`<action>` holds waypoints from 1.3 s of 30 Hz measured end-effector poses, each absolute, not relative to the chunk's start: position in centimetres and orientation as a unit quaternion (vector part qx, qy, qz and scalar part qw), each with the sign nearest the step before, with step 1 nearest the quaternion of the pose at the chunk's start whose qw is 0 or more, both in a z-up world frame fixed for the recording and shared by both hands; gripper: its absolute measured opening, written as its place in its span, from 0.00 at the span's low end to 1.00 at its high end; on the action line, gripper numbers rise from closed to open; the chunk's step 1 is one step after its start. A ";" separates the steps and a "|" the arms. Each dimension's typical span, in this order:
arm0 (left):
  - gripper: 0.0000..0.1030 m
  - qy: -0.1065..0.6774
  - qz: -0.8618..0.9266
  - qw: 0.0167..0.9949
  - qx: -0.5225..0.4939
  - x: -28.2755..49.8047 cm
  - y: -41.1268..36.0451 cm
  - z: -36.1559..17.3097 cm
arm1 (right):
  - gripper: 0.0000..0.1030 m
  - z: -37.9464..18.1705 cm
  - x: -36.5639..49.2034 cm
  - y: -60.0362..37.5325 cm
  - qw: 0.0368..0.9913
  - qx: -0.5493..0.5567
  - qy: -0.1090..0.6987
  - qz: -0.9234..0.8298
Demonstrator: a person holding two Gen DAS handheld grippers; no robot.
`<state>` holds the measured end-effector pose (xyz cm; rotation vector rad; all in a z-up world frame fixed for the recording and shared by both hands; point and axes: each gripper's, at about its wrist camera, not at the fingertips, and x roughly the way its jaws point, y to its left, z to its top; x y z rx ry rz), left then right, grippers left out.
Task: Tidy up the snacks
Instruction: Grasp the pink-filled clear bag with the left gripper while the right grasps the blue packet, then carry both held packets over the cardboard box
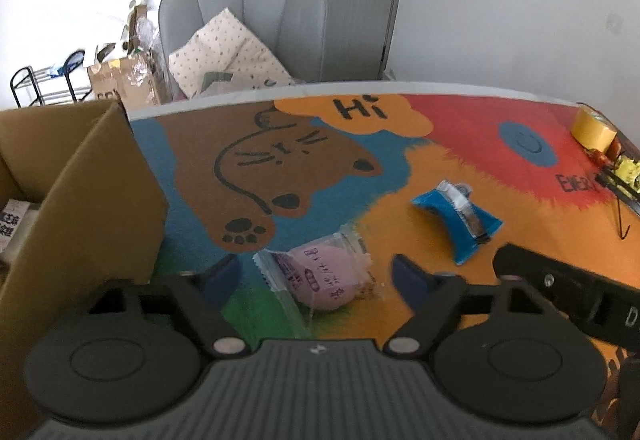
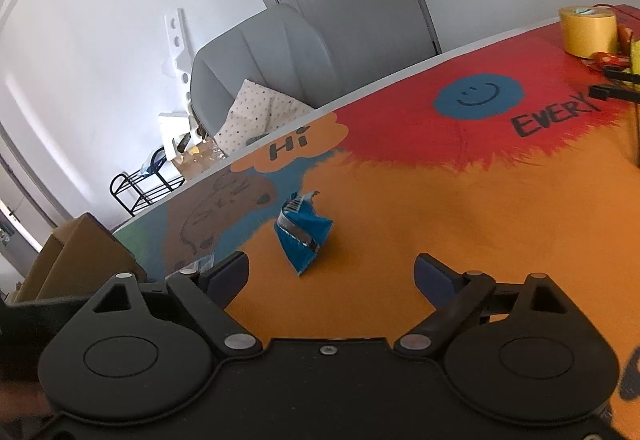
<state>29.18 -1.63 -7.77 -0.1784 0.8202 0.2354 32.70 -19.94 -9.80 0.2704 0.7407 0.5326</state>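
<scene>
A pink snack in a clear wrapper (image 1: 320,276) lies on the colourful mat between the fingers of my open left gripper (image 1: 316,274), the fingers apart from it on both sides. A blue snack packet (image 1: 458,216) lies further right on the orange part; it also shows in the right wrist view (image 2: 303,234). My right gripper (image 2: 332,276) is open and empty, just short of the blue packet. A brown cardboard box (image 1: 80,184) stands at the left, partly holding printed packs; its corner shows in the right wrist view (image 2: 76,252).
A yellow tape roll (image 1: 592,128) and small items sit at the table's far right; the roll also shows in the right wrist view (image 2: 588,30). The right gripper's body (image 1: 576,292) reaches in at the right. A grey chair (image 1: 244,20) with a cushion stands behind the table.
</scene>
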 end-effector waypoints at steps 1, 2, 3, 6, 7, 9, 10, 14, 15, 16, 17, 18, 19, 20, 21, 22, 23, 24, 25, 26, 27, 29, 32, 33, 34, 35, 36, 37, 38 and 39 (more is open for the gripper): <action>0.60 0.402 0.110 0.904 -0.095 29.3 -1.4 -7.9 | 0.88 -9.8 32.9 -19.6 0.889 0.129 0.357 0.257; 0.57 0.399 0.109 0.905 -0.098 29.2 -1.3 -7.9 | 0.88 -9.7 33.1 -19.4 0.889 0.127 0.357 0.258; 0.50 0.399 0.107 0.906 -0.096 29.2 -1.4 -7.8 | 0.88 -9.7 33.3 -19.0 0.889 0.125 0.357 0.259; 0.48 0.400 0.101 0.905 -0.100 29.3 -1.3 -7.7 | 0.88 -9.7 33.8 -18.5 0.889 0.123 0.358 0.257; 0.48 0.401 0.101 0.905 -0.103 29.3 -1.1 -7.6 | 0.88 -9.7 34.0 -18.4 0.889 0.123 0.359 0.257; 0.47 0.401 0.103 0.904 -0.105 29.3 -0.8 -7.5 | 0.88 -9.7 34.2 -18.0 0.888 0.121 0.363 0.256; 0.47 0.401 0.105 0.904 -0.105 29.3 -0.5 -7.4 | 0.88 -9.7 34.3 -17.8 0.888 0.119 0.363 0.254; 0.47 0.398 0.108 0.904 -0.110 29.5 0.1 -6.8 | 0.88 -9.5 34.7 -16.9 0.889 0.111 0.365 0.254; 0.47 0.399 0.107 0.904 -0.111 29.5 0.2 -6.6 | 0.88 -9.5 35.0 -16.6 0.889 0.108 0.365 0.254; 0.47 0.400 0.109 0.903 -0.112 29.6 0.4 -6.4 | 0.87 -9.5 35.3 -16.2 0.889 0.106 0.368 0.250; 0.47 0.399 0.110 0.903 -0.113 29.6 0.5 -6.2 | 0.85 -9.4 35.7 -15.9 0.890 0.103 0.370 0.247; 0.47 0.399 0.110 0.903 -0.114 29.7 0.7 -6.0 | 0.79 -9.3 35.9 -15.7 0.888 0.101 0.373 0.247; 0.47 0.398 0.110 0.903 -0.115 29.7 0.8 -5.8 | 0.77 -9.2 36.2 -15.3 0.887 0.095 0.378 0.247; 0.46 0.397 0.111 0.904 -0.116 29.8 0.9 -5.7 | 0.63 -9.1 36.4 -15.0 0.889 0.085 0.379 0.243; 0.46 0.396 0.111 0.904 -0.116 29.8 1.0 -5.4 | 0.41 -9.0 36.5 -14.6 0.889 0.069 0.383 0.241; 0.46 0.395 0.111 0.904 -0.118 29.9 1.1 -5.2 | 0.37 -9.0 36.5 -14.5 0.888 0.061 0.387 0.240; 0.46 0.395 0.110 0.904 -0.119 29.8 1.1 -5.1 | 0.31 -8.9 36.5 -14.6 0.884 0.064 0.393 0.244; 0.46 0.393 0.110 0.905 -0.119 29.8 1.2 -4.9 | 0.31 -8.8 36.4 -14.7 0.880 0.069 0.399 0.247; 0.46 0.392 0.110 0.905 -0.121 29.7 1.3 -4.7 | 0.30 -8.6 36.0 -14.9 0.881 0.065 0.399 0.246; 0.46 0.391 0.109 0.905 -0.122 29.6 1.4 -4.6 | 0.30 -8.5 35.7 -14.9 0.882 0.059 0.398 0.244; 0.46 0.391 0.109 0.906 -0.124 29.5 1.5 -4.4 | 0.30 -8.4 35.5 -15.1 0.883 0.060 0.398 0.243; 0.46 0.388 0.107 0.906 -0.126 29.3 1.5 -4.0 | 0.29 -7.9 34.9 -15.6 0.882 0.066 0.398 0.245; 0.46 0.385 0.102 0.908 -0.130 28.7 1.6 -3.4 | 0.29 -6.8 33.9 -16.1 0.887 0.063 0.389 0.240; 0.46 0.382 0.100 0.910 -0.130 28.4 1.6 -3.0 | 0.29 -6.5 33.6 -16.1 0.888 0.061 0.387 0.241; 0.46 0.378 0.098 0.911 -0.130 28.2 1.6 -2.8 | 0.29 -6.1 33.2 -16.1 0.890 0.059 0.382 0.243; 0.46 0.375 0.096 0.913 -0.130 28.0 1.5 -2.6 | 0.29 -5.9 33.0 -16.1 0.891 0.058 0.379 0.243; 0.46 0.372 0.095 0.914 -0.132 27.8 1.5 -2.4 | 0.29 -5.7 32.8 -16.1 0.892 0.059 0.375 0.245; 0.46 0.369 0.092 0.915 -0.133 27.6 1.5 -2.1 | 0.29 -5.5 32.4 -16.1 0.893 0.060 0.371 0.246; 0.46 0.367 0.090 0.916 -0.133 27.3 1.5 -1.9 | 0.29 -5.3 32.2 -16.0 0.895 0.061 0.367 0.247; 0.46 0.362 0.088 0.918 -0.132 27.0 1.4 -1.6 | 0.29 -5.1 31.9 -16.0 0.896 0.061 0.363 0.247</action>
